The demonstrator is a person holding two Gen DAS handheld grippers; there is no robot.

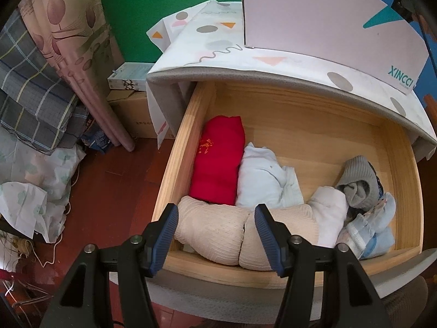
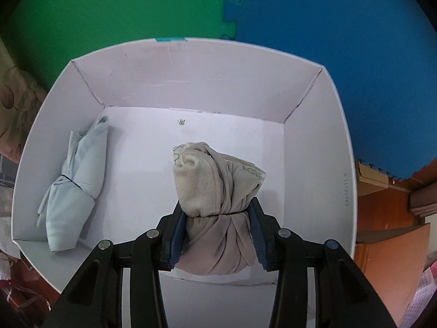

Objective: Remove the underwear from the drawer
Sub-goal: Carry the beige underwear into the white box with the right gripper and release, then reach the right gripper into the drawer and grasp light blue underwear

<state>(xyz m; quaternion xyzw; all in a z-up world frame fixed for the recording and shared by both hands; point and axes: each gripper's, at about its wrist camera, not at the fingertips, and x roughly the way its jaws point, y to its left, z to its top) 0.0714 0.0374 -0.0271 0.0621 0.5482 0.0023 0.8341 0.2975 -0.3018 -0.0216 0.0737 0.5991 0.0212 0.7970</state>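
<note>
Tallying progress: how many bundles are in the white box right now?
2. A pale blue bundle lies by the left wall of the box. A beige bundle sits mid-box, gripped by the right gripper. Nothing else shows on the box floor.

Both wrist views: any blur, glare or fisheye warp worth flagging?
Left wrist view: sharp, soft even light, no glare; strong fisheye bend on the drawer walls and the cabinet top's edge, dark corners; open left gripper is crisp. Right wrist view: also sharp; the white box bulges outward, soft shadows fall beside the pale blue bundle, and the right gripper pinches the beige bundle.
</note>
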